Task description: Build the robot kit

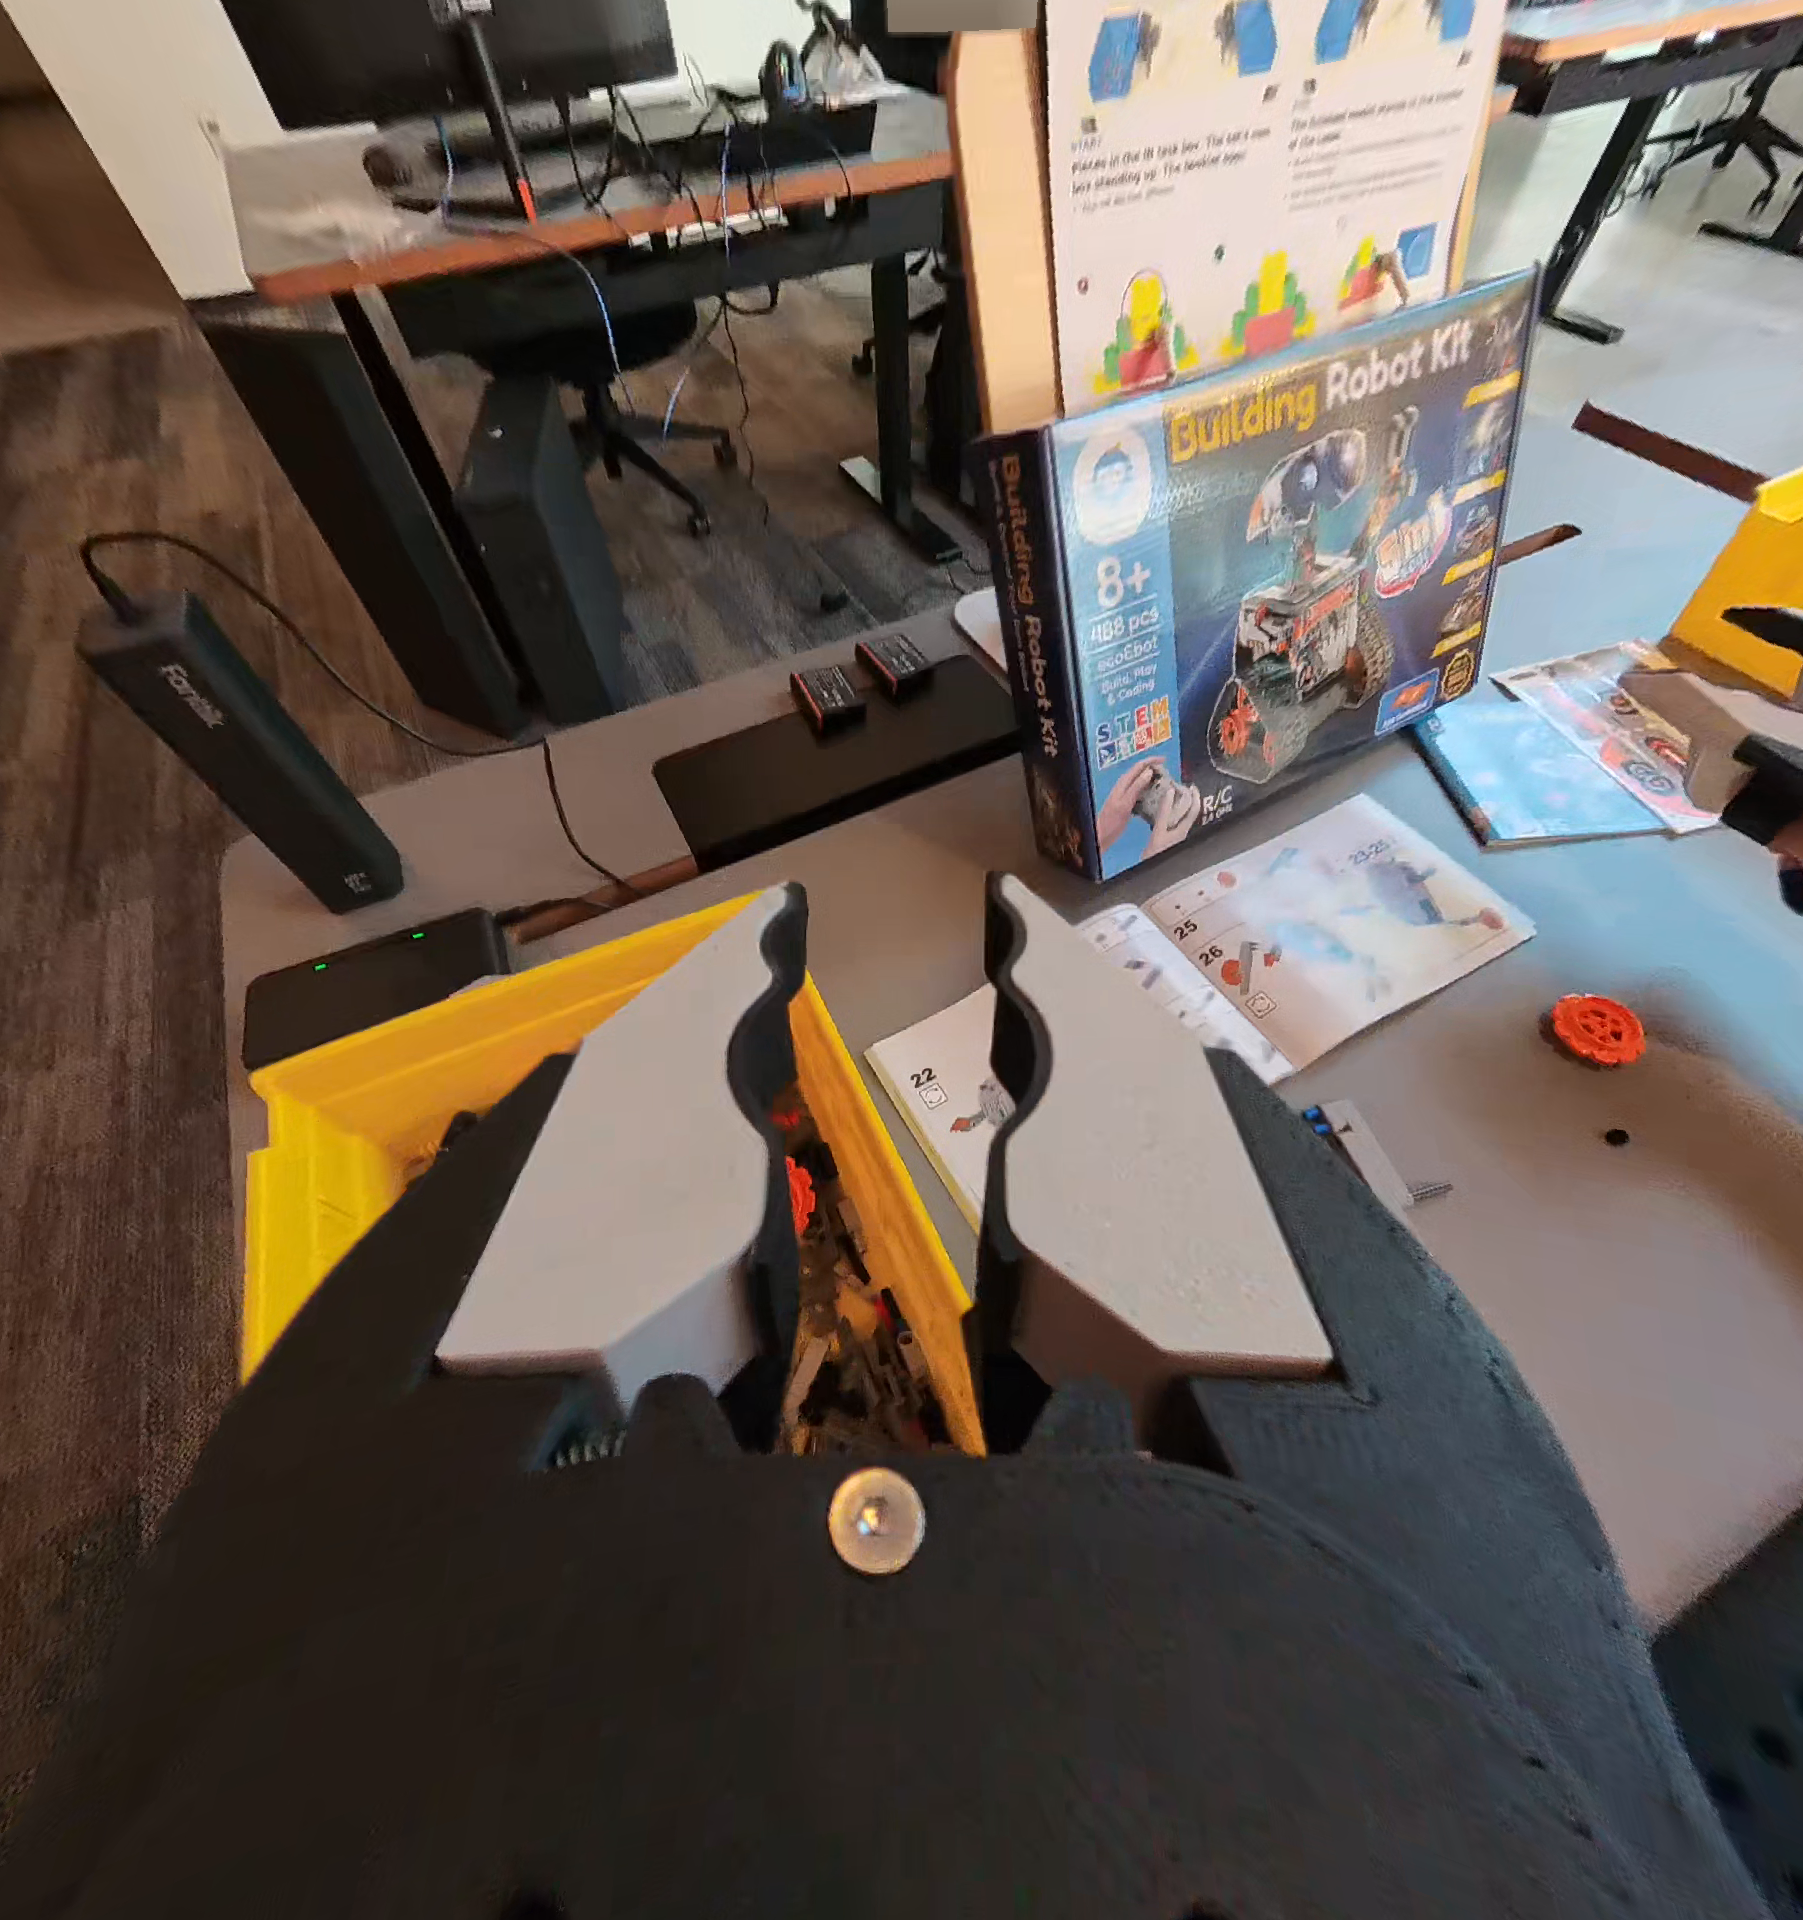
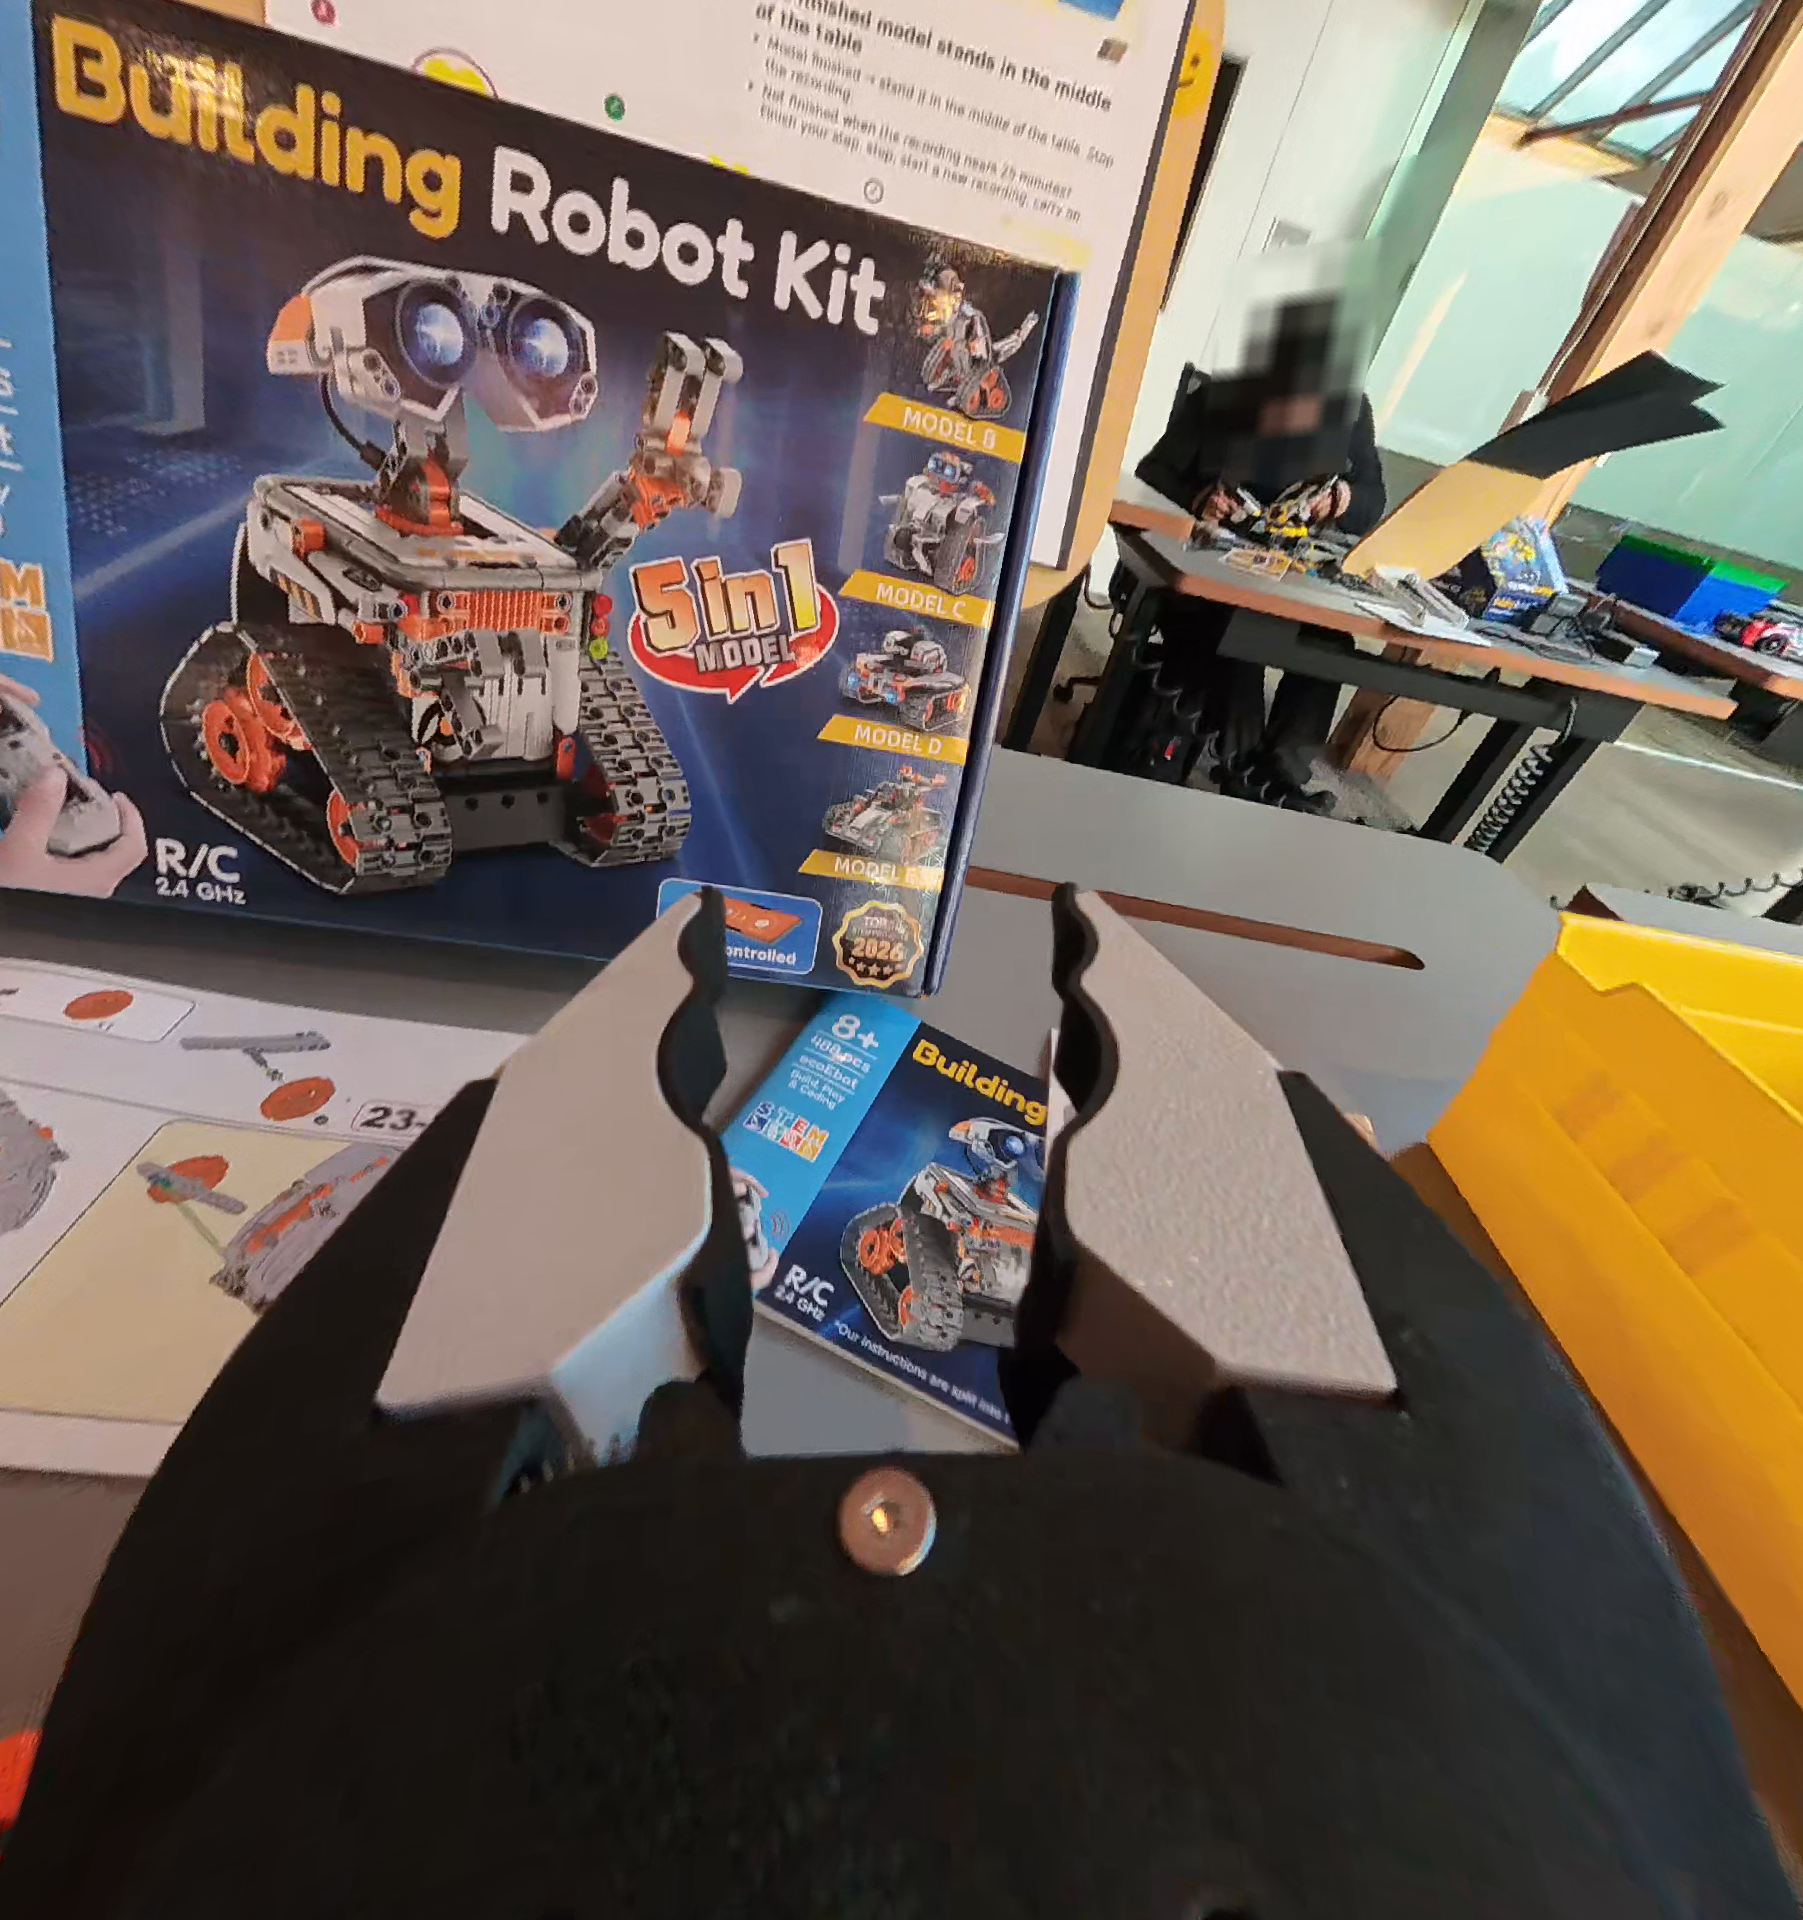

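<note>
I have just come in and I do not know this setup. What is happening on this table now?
A person holds two grippers, both open and empty. The left gripper hovers over a yellow bin of small building parts. The right gripper hangs above a small blue booklet, facing an upright kit box. An open instruction booklet and an orange wheel lie on the grey table.

Kit box (image 1: 1281,582) upright at table (image 1: 1499,1299) rear; open manual (image 1: 1302,935) before it; parts bin (image 1: 357,1122) left; wheel (image 1: 1598,1029) right.
</note>
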The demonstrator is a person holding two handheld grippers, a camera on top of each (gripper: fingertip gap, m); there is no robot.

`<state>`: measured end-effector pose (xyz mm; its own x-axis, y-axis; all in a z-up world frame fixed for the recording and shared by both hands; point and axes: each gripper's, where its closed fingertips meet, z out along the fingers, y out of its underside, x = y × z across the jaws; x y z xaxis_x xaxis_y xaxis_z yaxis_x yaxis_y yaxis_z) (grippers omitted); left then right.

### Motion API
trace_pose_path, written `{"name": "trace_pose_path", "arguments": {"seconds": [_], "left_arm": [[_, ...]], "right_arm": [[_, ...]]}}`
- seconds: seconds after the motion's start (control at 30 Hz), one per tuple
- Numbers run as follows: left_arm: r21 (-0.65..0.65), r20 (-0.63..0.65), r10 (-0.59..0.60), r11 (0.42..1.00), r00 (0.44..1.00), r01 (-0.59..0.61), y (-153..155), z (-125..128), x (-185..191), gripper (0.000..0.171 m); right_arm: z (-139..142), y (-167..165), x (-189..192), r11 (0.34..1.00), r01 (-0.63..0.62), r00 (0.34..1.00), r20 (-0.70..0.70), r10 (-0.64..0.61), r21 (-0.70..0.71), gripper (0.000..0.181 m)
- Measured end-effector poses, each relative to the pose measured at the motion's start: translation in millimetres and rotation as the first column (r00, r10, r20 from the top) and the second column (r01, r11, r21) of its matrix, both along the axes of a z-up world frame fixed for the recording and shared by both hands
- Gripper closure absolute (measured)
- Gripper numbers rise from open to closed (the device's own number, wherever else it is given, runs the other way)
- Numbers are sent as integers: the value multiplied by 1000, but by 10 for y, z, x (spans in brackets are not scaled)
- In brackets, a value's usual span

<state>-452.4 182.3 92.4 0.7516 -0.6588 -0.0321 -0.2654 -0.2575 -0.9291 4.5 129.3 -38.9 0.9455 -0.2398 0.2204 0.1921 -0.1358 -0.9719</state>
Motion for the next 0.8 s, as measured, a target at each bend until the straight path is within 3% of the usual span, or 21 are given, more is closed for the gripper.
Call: {"name": "trace_pose_path", "arguments": {"seconds": [0.13, 0.23, 0.37, 0.6, 0.8], "left_arm": [[-10, -74, 13, 1000, 997, -14, 54, -85, -29, 150], [-120, -161, 5, 992, 987, -25, 100, -334, -144, 165], [-235, -221, 12, 970, 975, -65, 187, -572, -356, 171], [-290, -273, -13, 954, 962, -70, 251, -736, -419, 171], [-316, -344, -25, 944, 939, -91, 270, -869, -469, 171]], "right_arm": [[-19, 85, 32, 1000, -8, 999, 53, 6, 24, 136], [-107, 188, 82, 1000, -25, 995, 101, 25, -8, 141], [-137, 257, 158, 999, -39, 993, 107, 42, -29, 144], [-150, 296, 147, 996, -75, 987, 140, 82, -53, 148], [-31, 293, -182, 980, -192, 964, 174, 200, -62, 153]]}}
